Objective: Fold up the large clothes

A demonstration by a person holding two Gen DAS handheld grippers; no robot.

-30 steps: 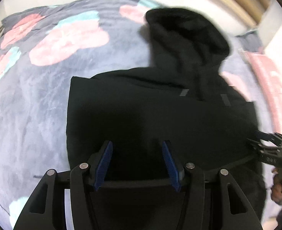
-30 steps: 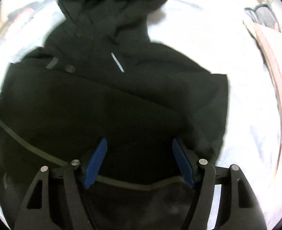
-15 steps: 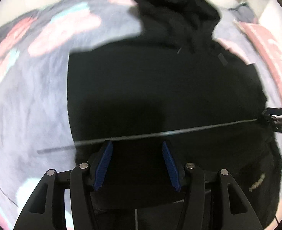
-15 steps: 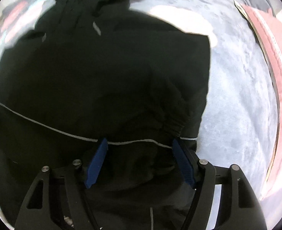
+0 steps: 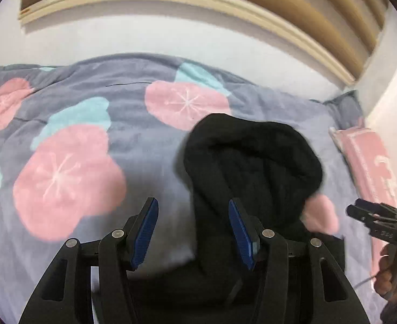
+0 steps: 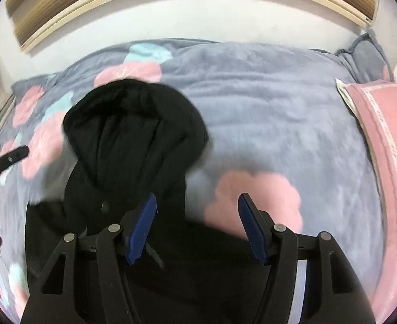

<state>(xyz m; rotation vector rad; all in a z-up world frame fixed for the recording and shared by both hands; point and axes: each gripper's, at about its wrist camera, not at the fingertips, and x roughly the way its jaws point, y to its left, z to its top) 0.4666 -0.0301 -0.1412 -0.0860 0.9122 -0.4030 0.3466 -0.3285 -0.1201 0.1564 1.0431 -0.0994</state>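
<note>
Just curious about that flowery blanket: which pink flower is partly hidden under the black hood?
The pink flower at the blanket's far edge, topped by a teal patch: the black hood overlaps its lower right part. The big flower on the left lies fully uncovered.

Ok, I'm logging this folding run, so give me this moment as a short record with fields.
garment: black hoodie, lying on the blanket, hood toward the wall
left gripper: open, nothing between the fingers
right gripper: open, nothing held
beside it: pink pillow at the right edge of the bed
image quality: some motion blur
</note>
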